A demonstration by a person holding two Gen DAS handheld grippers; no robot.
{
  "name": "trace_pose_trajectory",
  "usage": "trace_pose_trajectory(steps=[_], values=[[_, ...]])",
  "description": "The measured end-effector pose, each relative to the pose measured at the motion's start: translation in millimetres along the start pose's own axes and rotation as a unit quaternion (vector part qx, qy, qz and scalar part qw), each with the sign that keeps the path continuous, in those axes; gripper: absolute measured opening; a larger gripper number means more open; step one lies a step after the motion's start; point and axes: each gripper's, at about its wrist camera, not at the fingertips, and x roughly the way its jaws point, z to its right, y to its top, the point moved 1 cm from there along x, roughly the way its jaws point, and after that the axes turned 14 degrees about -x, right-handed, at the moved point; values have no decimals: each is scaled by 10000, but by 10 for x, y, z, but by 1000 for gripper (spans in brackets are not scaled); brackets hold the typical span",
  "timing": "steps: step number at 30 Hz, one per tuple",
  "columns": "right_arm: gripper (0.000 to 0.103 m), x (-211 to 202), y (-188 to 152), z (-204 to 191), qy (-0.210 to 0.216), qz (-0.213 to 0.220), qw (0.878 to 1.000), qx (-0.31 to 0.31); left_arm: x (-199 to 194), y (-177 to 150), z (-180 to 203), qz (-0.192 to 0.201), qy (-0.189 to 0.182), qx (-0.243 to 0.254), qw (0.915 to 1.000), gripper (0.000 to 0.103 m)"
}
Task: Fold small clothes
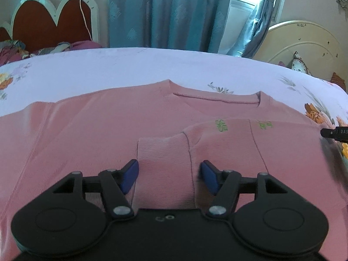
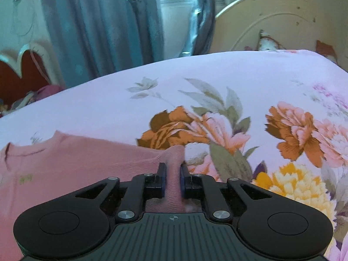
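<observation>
**Pink sweater on flowered bed, one edge pinched**

Item 1. Sweater (image 1: 91, 130): pink, ribbed knit, lying flat and spread on the bed, neckline toward the far side. One sleeve (image 1: 228, 143) is folded inward across the body; its ribbed cuff (image 1: 163, 163) lies on the chest area. Small green lettering shows on the folded sleeve. Seen from the right wrist view, the sweater (image 2: 65, 169) occupies the lower left, its edge bunched up into a small ridge.

Item 2. Left gripper (image 1: 169, 174): hovers low over the sweater, blue-padded fingers (image 1: 130, 175) spread apart, one on either side of the cuff. The pads do not press the fabric; nothing is held.

Item 3. Right gripper (image 2: 173, 178): fingers (image 2: 162, 180) drawn close together, clamped on a raised fold of the sweater's edge. Its black tip is also visible at the right margin of the left wrist view (image 1: 335, 133), at the sweater's side.

Item 4. Bed sheet (image 2: 217, 82): pale lilac, printed with large orange, pink and yellow flowers and grey-green leaves.

Item 5. Surroundings: blue-grey curtains (image 1: 163, 10) before a bright window; a cream rounded headboard (image 1: 304, 41) at right; a red headboard with scalloped white trim (image 1: 50, 21) at left.
</observation>
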Motion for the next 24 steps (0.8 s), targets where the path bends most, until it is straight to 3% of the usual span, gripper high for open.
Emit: trace_pose_trajectory(steps=[3,6,10,13,18,24], values=[[10,-53,-30,47,-461,9,9987,198,-17,8,-25,-29,7,-10,10000,67],[11,-159,-41,-15,-403,-18,9992,-59,-16,-14,-23,-31,47,112,9999,69],[14,-530,-46,-253,-279,317,9981,-454,-75,5,-3,-94,94,-6,9999,69],[65,-715,-170,-555,58,296,9952,-934,-155,6,11,-114,118,17,9999,69],[65,-779,-444,-932,516,26,9910,-1233,-367,10,-14,-14,167,55,9998,72],[65,-750,-615,-1120,484,-191,9881,-1448,-635,-5,-158,124,258,-12,9996,74]])
